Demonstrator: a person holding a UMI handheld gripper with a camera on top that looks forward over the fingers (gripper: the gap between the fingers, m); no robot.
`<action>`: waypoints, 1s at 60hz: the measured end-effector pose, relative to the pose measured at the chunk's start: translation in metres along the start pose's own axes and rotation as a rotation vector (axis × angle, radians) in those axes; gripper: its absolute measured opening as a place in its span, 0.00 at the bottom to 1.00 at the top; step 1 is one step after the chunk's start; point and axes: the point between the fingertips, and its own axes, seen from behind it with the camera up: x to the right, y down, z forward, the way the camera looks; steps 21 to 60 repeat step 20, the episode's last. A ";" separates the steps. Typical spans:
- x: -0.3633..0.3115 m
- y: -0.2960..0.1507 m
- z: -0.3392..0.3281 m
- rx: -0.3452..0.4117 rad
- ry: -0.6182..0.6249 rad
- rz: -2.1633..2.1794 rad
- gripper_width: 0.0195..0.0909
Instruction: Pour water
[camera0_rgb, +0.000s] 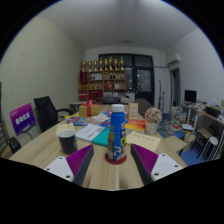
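Standing between open tool (112, 163): bottle (118, 134)

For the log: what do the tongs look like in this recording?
Only the tongs' two fingers show: flat, dark-edged tips, each with a magenta pad on its inner face, the other pad mirroring it. No cables, markings, hand or sleeve are visible.

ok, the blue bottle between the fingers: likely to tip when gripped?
Probably somewhat tippy: the blue bottle is tall and narrow, standing upright on the table. The open gripper flanks its base, so a low squeeze may let the top sway. Its smooth-looking wall might slip on the pads. How full it is can't be seen.
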 end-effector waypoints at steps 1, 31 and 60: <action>-0.002 0.002 -0.017 0.003 -0.008 0.002 0.89; -0.040 -0.002 -0.210 0.020 -0.090 -0.013 0.88; -0.040 -0.002 -0.210 0.020 -0.090 -0.013 0.88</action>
